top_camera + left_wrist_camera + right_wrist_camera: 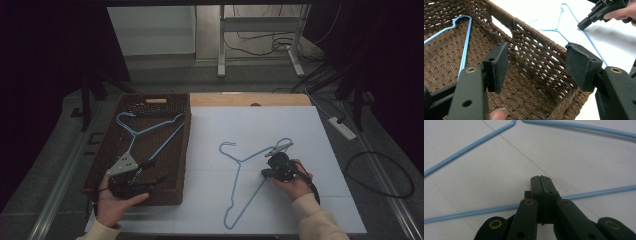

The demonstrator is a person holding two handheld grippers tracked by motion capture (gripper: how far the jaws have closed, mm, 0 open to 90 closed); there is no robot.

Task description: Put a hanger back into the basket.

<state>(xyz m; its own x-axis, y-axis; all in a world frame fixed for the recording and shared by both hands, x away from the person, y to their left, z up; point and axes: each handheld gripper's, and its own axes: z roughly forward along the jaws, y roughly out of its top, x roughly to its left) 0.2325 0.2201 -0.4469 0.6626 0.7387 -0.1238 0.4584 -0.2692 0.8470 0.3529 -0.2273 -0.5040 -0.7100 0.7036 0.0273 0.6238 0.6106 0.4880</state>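
Blue hanger (245, 175) on white table (300, 130), dim room, perhaps cabled floor (260, 42)

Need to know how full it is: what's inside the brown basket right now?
One blue wire hanger lies flat on the floor of the basket. The left claw hangs open over the near corner, hiding part of the floor there.

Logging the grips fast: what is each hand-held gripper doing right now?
Left hand-held gripper: open, nothing held, over the brown woven basket.
Right hand-held gripper: shut on the light blue wire hanger on the white table.
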